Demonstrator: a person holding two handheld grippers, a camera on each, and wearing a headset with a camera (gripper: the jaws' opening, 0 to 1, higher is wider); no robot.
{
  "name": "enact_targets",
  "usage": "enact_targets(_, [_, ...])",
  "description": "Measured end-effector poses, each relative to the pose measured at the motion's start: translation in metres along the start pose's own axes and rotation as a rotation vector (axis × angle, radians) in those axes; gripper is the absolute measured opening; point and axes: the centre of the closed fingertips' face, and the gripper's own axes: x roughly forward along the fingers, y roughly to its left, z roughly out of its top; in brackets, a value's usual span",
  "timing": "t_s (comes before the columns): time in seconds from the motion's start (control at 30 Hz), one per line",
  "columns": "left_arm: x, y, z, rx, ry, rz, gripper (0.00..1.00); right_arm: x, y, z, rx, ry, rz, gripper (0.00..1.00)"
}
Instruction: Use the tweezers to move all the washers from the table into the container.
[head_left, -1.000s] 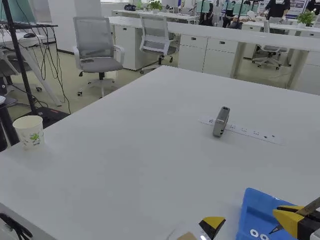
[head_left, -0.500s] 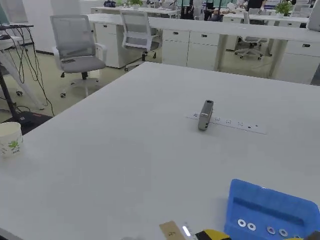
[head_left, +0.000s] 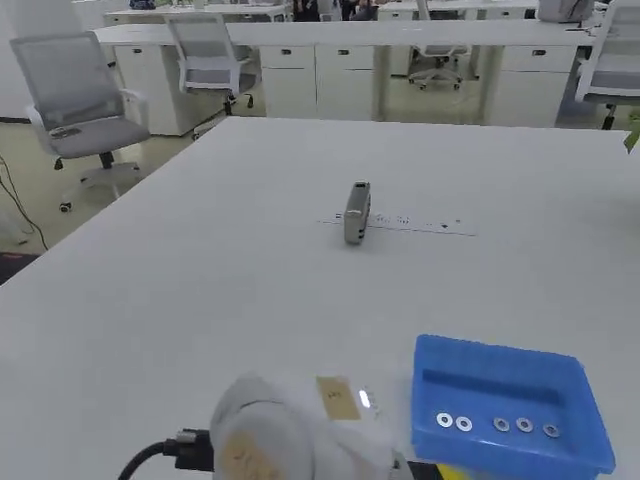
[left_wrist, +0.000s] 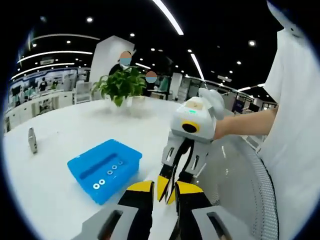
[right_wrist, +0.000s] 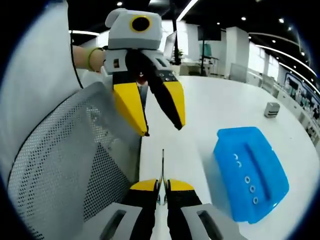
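Note:
The blue container (head_left: 505, 400) sits on the white table (head_left: 230, 280) with several washers (head_left: 495, 424) lying in it. My right gripper (right_wrist: 162, 187) is shut on thin metal tweezers (right_wrist: 162, 167) that point forward. My left gripper (right_wrist: 162, 129) faces it with its yellow jaws spread open and nothing between them. In the left gripper view the right gripper (left_wrist: 169, 186) has its tips together just in front of the left gripper (left_wrist: 165, 200). The container (left_wrist: 105, 167) lies to the left there. A gripper's white housing (head_left: 290, 435) rises at the bottom of the head view.
A small grey device (head_left: 357, 212) lies on a flat white strip mid-table. Office chairs (head_left: 75, 95) and desks stand beyond the table. A mesh chair back (right_wrist: 60, 170) and the person's white clothing (left_wrist: 295, 125) are close to the grippers. A potted plant (left_wrist: 120, 85) stands further along.
The head camera has panned, so the whole container with its washers is in view. The yellow jaw tips at the bottom right are gone and a white gripper housing has come up bottom centre.

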Motion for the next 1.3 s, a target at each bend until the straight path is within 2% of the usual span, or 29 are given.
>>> enact_targets(0.07, [0.005,-0.003,0.004,0.027,0.012,-0.025,0.13,-0.001,0.000,-0.001,-0.006,0.004,-0.005,0.03])
enact_targets(0.13, [0.010,-0.007,0.007,0.026,0.026,-0.058,0.11,-0.002,-0.001,-0.001,-0.009,0.004,-0.015,0.03])
enact_targets(0.17, [0.012,-0.007,0.009,0.030,0.025,-0.059,0.09,-0.003,-0.002,-0.003,-0.007,0.007,-0.019,0.03])
enact_targets(0.23, [0.016,-0.011,0.012,0.063,0.040,-0.095,0.04,-0.004,-0.004,-0.005,-0.007,0.006,-0.028,0.03])
enact_targets(0.27, [0.018,-0.010,0.013,0.066,0.048,-0.094,0.03,-0.005,-0.005,-0.006,-0.002,0.007,-0.031,0.03])
enact_targets(0.4, [0.025,-0.013,0.018,0.092,0.069,-0.115,0.07,-0.005,-0.004,-0.008,-0.017,0.020,-0.037,0.03])
enact_targets(0.53, [0.029,-0.017,0.006,0.158,0.164,-0.154,0.06,-0.005,-0.005,-0.007,-0.016,0.020,-0.042,0.03])
enact_targets(0.6, [0.030,-0.015,0.004,0.202,0.179,-0.149,0.00,-0.004,-0.007,-0.008,-0.023,0.025,-0.047,0.03])
enact_targets(0.7, [0.028,-0.015,0.004,0.208,0.183,-0.153,0.00,-0.005,-0.008,-0.007,-0.030,0.034,-0.053,0.03])
enact_targets(0.87, [0.020,-0.006,-0.002,0.237,0.211,-0.128,0.00,-0.009,-0.016,-0.007,-0.018,0.028,-0.093,0.04])
enact_targets(1.07, [0.016,0.010,-0.019,0.227,0.256,-0.094,0.00,-0.007,-0.026,-0.011,-0.006,0.029,-0.127,0.05])
enact_targets(1.3, [0.019,0.022,-0.046,0.193,0.332,-0.067,0.00,0.004,-0.031,-0.021,-0.001,0.068,-0.141,0.06])
